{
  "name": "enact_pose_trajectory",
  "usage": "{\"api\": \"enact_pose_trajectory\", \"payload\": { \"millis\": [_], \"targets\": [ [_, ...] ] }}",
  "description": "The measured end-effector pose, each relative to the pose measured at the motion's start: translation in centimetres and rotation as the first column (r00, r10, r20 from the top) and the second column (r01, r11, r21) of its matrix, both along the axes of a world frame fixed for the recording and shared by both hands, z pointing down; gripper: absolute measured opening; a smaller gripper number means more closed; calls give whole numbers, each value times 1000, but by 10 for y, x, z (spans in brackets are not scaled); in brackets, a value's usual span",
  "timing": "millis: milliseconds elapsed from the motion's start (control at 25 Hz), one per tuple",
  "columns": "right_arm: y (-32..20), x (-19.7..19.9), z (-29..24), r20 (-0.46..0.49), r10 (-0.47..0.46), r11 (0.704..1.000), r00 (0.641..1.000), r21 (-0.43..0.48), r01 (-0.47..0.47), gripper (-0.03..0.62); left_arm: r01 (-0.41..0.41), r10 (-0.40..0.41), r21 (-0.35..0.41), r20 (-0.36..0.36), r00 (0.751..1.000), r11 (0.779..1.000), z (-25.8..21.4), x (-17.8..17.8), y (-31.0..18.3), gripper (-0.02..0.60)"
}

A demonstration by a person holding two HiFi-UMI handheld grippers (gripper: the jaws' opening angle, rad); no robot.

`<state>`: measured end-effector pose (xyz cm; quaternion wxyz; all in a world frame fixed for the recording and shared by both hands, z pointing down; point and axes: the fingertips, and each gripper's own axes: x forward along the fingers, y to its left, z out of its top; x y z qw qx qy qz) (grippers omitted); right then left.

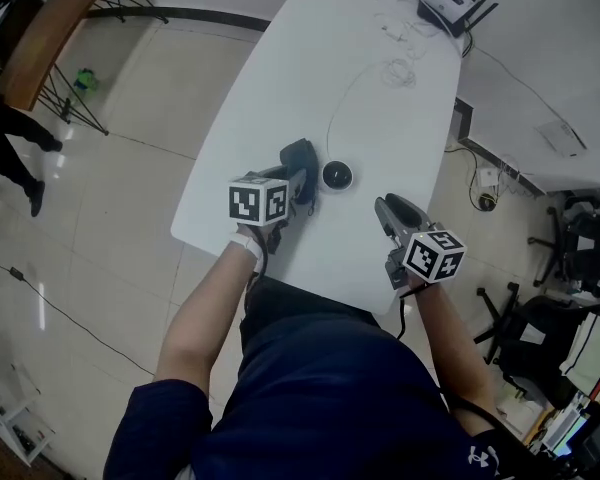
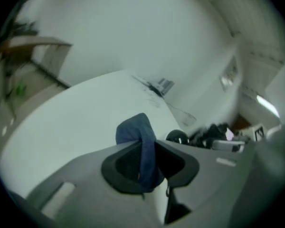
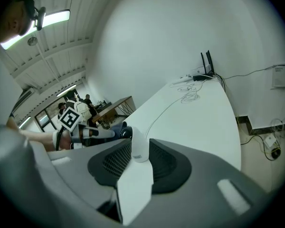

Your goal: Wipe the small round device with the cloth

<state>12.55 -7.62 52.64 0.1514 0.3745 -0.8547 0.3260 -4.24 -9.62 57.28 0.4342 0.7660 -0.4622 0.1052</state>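
Left hand-held gripper (image 2: 147, 151) clamped on blue cloth (image 2: 135, 129), just beside small round device (image 1: 337, 176) on worktop (image 1: 360, 98); no contact evident. Right hand-held gripper (image 3: 135, 158) pinches small white piece (image 3: 137, 144), clear of device. Wiping itself seemingly all left.

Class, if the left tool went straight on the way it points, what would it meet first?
Most likely the white table top: the left tool tilts downward, its blue cloth leading. The small round device lies right of that line.
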Motion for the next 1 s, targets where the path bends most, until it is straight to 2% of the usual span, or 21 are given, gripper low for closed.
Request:
{"api": "enact_pose_trajectory", "payload": {
  "millis": [40, 80, 120, 160, 200, 240, 280, 320, 360, 400, 440, 480, 520, 560, 600, 640, 680, 720, 800, 920, 1000],
  "targets": [
    [0, 1, 0, 3, 13, 1000, 1000, -2, -13, 123, -147, 141, 52, 102, 985, 988, -10, 2, -14, 77],
    [1, 3, 1, 6, 29, 1000, 1000, -6, -29, 121, -297, 271, 82, 236, 933, 951, -17, 4, -27, 77],
    [2, 4, 2, 8, 46, 999, 999, -11, -46, 121, -445, 383, 85, 385, 840, 891, -20, 5, -39, 78],
    [3, 5, 2, 10, 64, 998, 998, -16, -63, 119, -586, 474, 61, 523, 709, 808, -18, 9, -50, 77],
    [5, 5, 2, 11, 80, 997, 997, -19, -80, 118, -708, 546, 15, 625, 557, 706, -14, 14, -58, 77],
    [7, 6, 2, 12, 97, 995, 995, -21, -97, 118, -803, 602, -43, 685, 409, 594, -7, 21, -62, 77],
    [9, 7, 2, 13, 116, 993, 993, -21, -116, 118, -868, 647, -100, 709, 281, 487, 0, 28, -64, 77],
    [11, 8, 1, 14, 139, 990, 990, -21, -139, 118, -910, 681, -143, 710, 180, 390, 6, 35, -64, 77],
    [13, 11, 0, 16, 164, 986, 986, -21, -164, 118, -935, 704, -171, 702, 105, 310, 10, 43, -64, 77],
    [15, 14, 0, 19, 191, 981, 981, -21, -191, 118, -951, 721, -186, 691, 53, 248, 12, 50, -63, 77],
    [16, 18, 0, 21, 217, 976, 976, -22, -216, 118, -959, 736, -196, 677, 18, 204, 14, 57, -61, 77],
    [18, 22, 2, 23, 241, 970, 970, -25, -240, 118, -962, 752, -209, 659, -4, 177, 18, 63, -59, 77],
    [21, 26, 4, 24, 262, 965, 965, -30, -262, 117, -959, 773, -229, 634, -20, 164, 23, 66, -56, 77],
    [23, 30, 7, 25, 282, 959, 959, -38, -281, 116, -952, 797, -260, 604, -30, 162, 30, 67, -52, 77],
    [26, 33, 10, 29, 300, 953, 953, -47, -299, 117, -941, 820, -293, 572, -30, 170, 38, 65, -47, 77],
    [27, 36, 13, 37, 317, 947, 948, -56, -315, 115, -929, 841, -320, 540, -15, 189, 45, 62, -43, 77],
    [27, 37, 15, 47, 334, 942, 942, -65, -331, 113, -917, 862, -336, 507, 16, 215, 49, 59, -38, 77],
    [27, 38, 16, 56, 348, 936, 936, -74, -344, 112, -905, 881, -348, 469, 58, 246, 51, 55, -32, 77],
    [25, 36, 20, 66, 361, 931, 930, -83, -355, 106, -863, 908, -391, 388, 161, 321, 53, 46, -20, 76],
    [24, 23, 24, 43, 307, 950, 951, -66, -304, 103, -777, 889, -438, 289, 355, 452, 53, 40, -5, 75],
    [23, 12, 23, 43, 262, 964, 964, -57, -260, 103, -725, 846, -440, 221, 485, 530, 51, 39, 4, 75]
  ]
}}
